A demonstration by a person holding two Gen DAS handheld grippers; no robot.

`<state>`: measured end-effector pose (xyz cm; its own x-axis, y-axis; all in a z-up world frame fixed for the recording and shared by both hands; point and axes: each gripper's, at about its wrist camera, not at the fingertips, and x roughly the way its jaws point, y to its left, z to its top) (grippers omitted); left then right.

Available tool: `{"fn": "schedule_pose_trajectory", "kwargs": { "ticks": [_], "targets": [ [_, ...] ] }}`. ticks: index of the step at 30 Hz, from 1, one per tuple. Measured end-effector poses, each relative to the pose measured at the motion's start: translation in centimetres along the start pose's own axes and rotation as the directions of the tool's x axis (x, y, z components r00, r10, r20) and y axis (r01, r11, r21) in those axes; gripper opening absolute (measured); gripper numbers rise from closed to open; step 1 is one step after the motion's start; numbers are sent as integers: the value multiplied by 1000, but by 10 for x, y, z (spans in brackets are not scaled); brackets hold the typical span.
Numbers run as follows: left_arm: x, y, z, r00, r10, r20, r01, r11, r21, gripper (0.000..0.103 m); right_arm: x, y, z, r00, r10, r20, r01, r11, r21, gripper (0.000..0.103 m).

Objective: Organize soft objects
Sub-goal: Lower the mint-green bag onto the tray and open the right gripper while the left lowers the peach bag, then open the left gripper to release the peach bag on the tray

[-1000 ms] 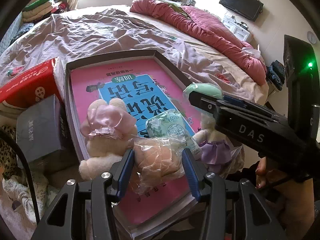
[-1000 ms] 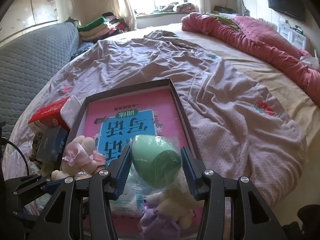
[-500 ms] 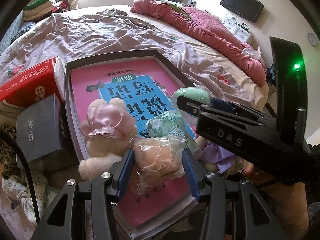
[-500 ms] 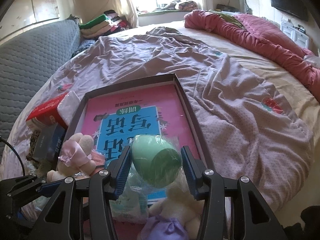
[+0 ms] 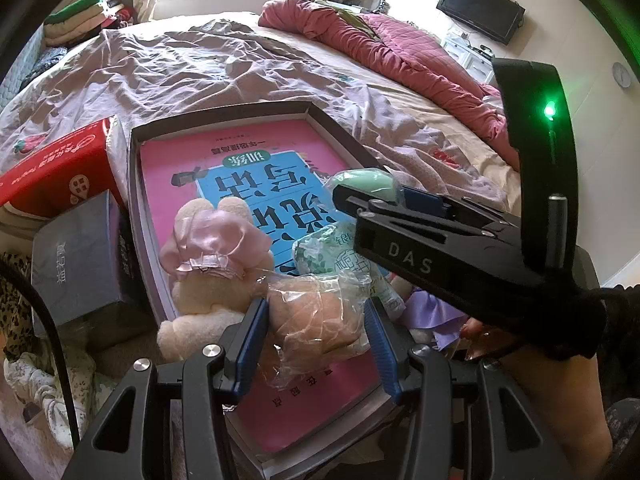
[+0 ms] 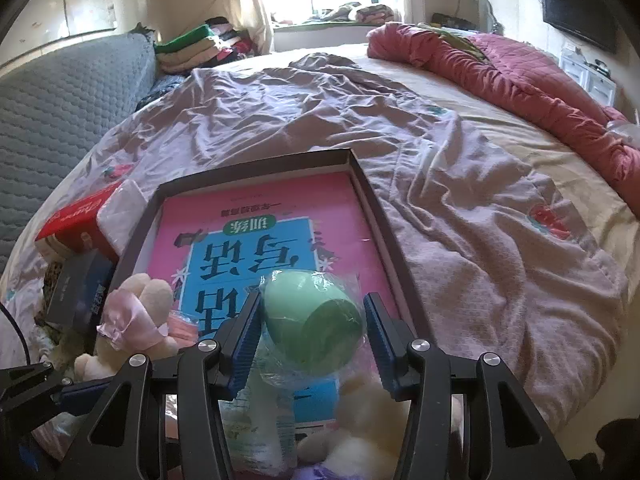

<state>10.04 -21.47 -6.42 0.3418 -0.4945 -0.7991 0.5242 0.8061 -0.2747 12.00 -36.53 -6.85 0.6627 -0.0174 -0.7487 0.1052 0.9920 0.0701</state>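
Observation:
My left gripper (image 5: 316,328) is shut on a peach soft toy (image 5: 320,320) wrapped in clear plastic, low over the near end of a pink book in a dark shallow box (image 5: 224,114). Beside it lie a cream plush rabbit in a pink dress (image 5: 212,256), a green patterned packet (image 5: 328,252) and a plush in purple (image 5: 432,308). My right gripper (image 6: 312,320) is shut on a green egg-shaped sponge (image 6: 316,316) in clear plastic, held above the book (image 6: 260,208). In the left wrist view the sponge (image 5: 368,182) shows at that gripper's tip.
A red carton (image 5: 60,168) and a grey box (image 5: 76,256) stand left of the dark box. The bed's mauve cover (image 6: 320,112) stretches beyond, with a red quilt (image 6: 500,60) at the far right and folded clothes (image 6: 192,48) at the back. A hand (image 5: 540,380) holds the right gripper.
The right gripper has carried the green sponge a little forward and lower over the book, sliding leftward in the left wrist view. The left gripper and its peach toy have kept still.

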Motion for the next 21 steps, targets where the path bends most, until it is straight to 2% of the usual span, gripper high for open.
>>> {"fn": "schedule_pose_trajectory", "kwargs": {
  "ticks": [9,13,21],
  "targets": [
    [0,0,0,1000,-1,1,1,1000,6,50,0,-1,-2,1000,1,-5,-1,1000,5,54],
    [0,-1,0,1000,1,4,-1,1000,9,51,-4,-1,-1,1000,-1,7,1,1000,-1,62],
    [0,1,0,1000,-15,6,15,1000,2,51,-18,-4,0,999,-14,36,14,1000,2,63]
  ]
}}
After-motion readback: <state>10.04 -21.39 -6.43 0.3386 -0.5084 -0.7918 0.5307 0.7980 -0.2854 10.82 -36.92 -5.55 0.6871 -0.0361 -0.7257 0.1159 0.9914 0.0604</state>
